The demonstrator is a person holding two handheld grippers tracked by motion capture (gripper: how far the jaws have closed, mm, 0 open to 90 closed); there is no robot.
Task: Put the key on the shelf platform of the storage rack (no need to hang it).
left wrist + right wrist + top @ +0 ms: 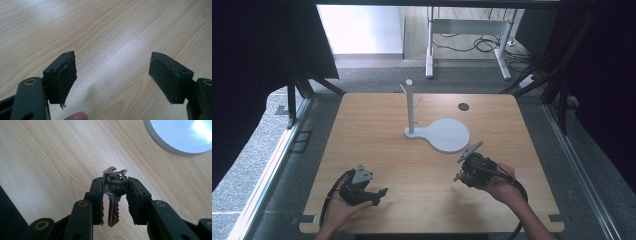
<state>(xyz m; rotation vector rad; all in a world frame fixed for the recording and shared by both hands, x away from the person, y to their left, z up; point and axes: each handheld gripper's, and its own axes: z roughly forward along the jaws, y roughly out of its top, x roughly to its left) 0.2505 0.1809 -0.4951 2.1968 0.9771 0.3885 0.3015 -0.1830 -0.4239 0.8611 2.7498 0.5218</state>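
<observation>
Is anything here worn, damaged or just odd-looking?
Yes: the padding on the left gripper's fingers looks worn, its edges lifting and frayed at the lower tip. Otherwise nothing looks odd: the right gripper pinches a key by its head, and the white peg stand is upright.
</observation>
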